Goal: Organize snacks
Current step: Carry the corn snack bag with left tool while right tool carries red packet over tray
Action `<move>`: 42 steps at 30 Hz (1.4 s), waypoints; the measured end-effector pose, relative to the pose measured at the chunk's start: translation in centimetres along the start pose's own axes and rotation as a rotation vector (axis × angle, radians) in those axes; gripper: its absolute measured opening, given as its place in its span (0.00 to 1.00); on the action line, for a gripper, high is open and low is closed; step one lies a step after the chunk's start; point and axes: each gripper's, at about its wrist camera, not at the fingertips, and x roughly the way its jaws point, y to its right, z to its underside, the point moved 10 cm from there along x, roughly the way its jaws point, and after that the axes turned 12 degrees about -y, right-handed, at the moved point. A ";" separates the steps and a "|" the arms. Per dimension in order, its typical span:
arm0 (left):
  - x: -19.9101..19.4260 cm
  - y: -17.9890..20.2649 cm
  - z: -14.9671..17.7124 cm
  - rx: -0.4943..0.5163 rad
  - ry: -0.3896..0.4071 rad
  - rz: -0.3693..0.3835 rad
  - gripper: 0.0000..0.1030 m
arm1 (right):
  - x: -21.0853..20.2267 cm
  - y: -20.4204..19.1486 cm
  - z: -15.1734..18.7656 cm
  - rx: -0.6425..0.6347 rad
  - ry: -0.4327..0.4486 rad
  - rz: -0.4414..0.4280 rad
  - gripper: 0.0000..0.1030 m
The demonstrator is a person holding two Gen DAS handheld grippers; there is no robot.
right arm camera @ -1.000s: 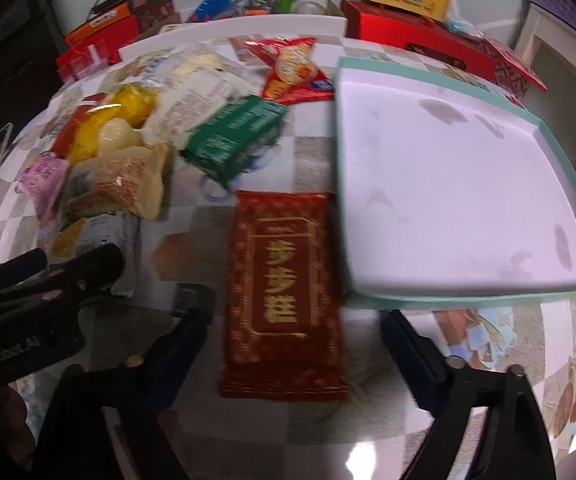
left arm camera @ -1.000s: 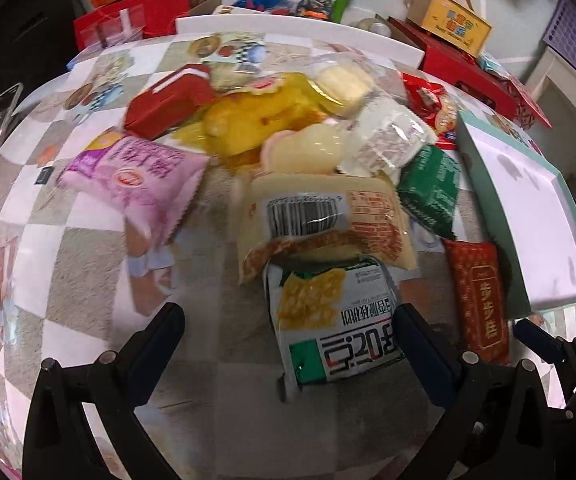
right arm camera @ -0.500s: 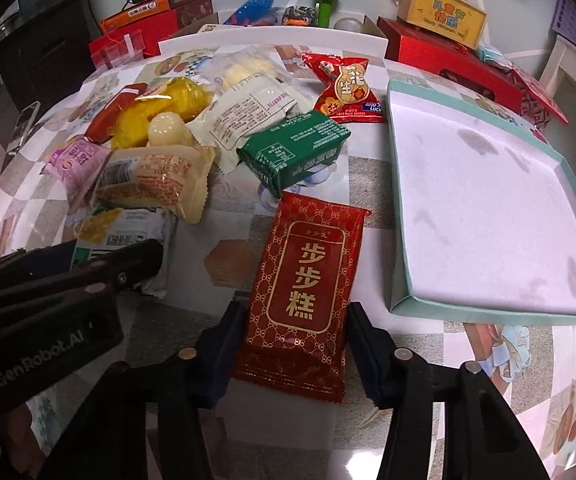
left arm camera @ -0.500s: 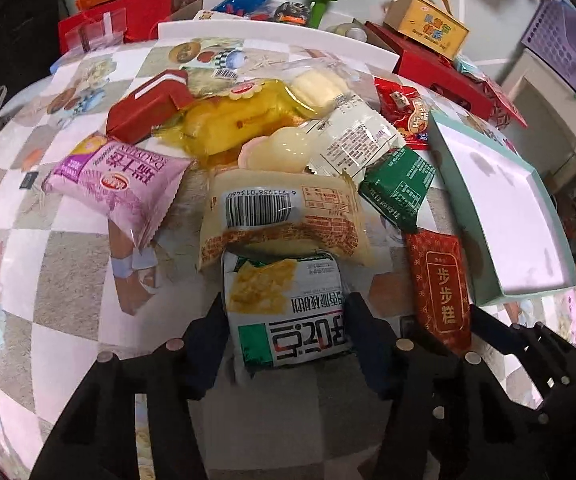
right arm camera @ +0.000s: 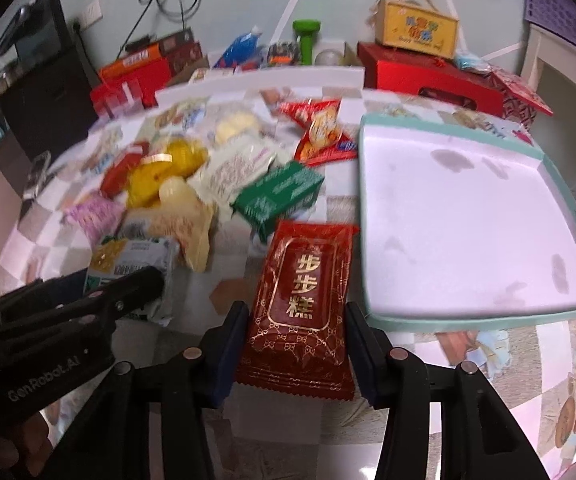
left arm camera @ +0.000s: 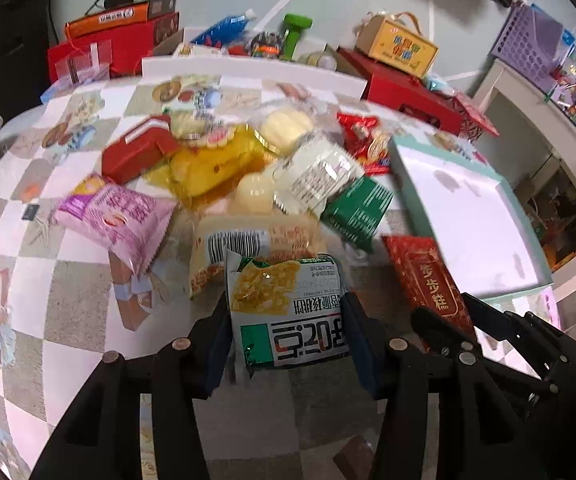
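1. Tray (right arm camera: 372,216): pale, teal-rimmed, shallow, nothing in it. Lies on the counter (right arm camera: 468,360) to the right of both grippers; its near-left corner sits just beside the red packet, its long edge running away from the camera.

2. Right gripper (right arm camera: 296,344): narrow, jaws closing on the red packet (right arm camera: 304,292) with gold characters, pads pressing its two long sides. Packet's long axis points straight ahead along the fingers, far end tipped slightly toward the tray. Of the two grippers, this one is nearer the tray.

3. Left gripper (left arm camera: 286,328): narrow, jaws closing on the white-and-green noodle packet (left arm camera: 284,308), pads on both sides of its lower half. Packet stands up between the fingers, its top overlapping the beige barcode packet (left arm camera: 248,240) behind it. Tray lies well to the right of it, with the right gripper and red packet in between.

4. Remaining snacks: pink packet (left arm camera: 116,216), yellow bag (left arm camera: 208,164), green packet (left arm camera: 358,208), heaped on the counter ahead and left of the tray.

5. Judged order: red packet goes rightward first over the near rim; noodle packet would cross the same line after.
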 end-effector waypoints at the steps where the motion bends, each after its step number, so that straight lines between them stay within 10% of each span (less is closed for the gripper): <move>1: -0.4 -0.1 -0.1 0.001 0.007 0.002 0.52 | -0.3 0.0 -0.1 0.000 0.006 -0.003 0.49; 20: -1.8 0.7 -1.5 0.005 0.044 0.011 0.52 | -3.7 1.5 -1.5 0.053 0.102 -0.026 0.49; 42: 2.2 18.3 -7.3 0.332 0.031 0.170 0.53 | -6.5 19.5 -5.0 0.390 0.200 0.210 0.49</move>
